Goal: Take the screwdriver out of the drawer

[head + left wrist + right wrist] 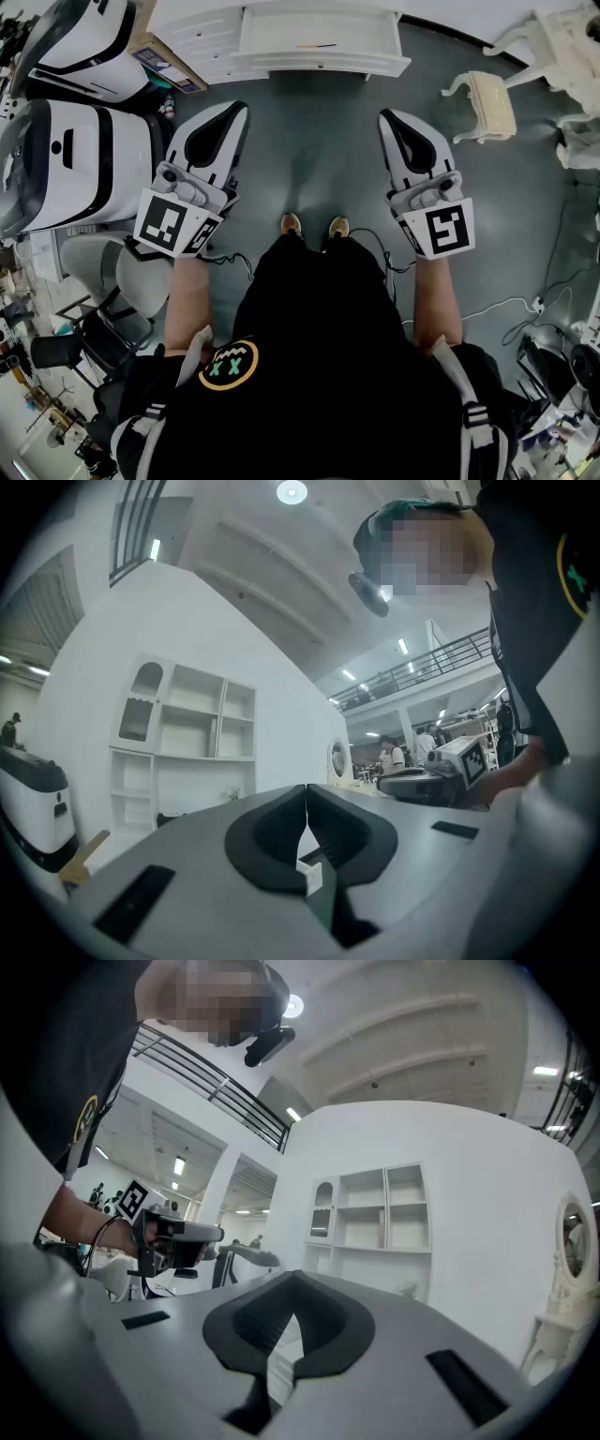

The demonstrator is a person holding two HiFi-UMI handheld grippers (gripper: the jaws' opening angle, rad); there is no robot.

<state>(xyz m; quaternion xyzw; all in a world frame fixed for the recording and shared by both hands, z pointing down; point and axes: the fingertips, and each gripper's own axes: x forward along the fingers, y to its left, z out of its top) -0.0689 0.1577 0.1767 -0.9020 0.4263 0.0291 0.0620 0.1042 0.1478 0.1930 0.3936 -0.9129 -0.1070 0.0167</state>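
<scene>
Screwdriver (316,45) lies nine-to-three in the open drawer (319,64) at twelve o'clock, well ahead. Left claw (236,109) and right claw (386,116), both clenched empty, seem equally near.

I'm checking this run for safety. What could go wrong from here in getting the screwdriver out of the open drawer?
The left gripper and right gripper are both shut and well short of the drawer. Reaching in without opening would likely just shove the screwdriver. It is thin and lies flat on the drawer floor, so a pinch could slip.
</scene>
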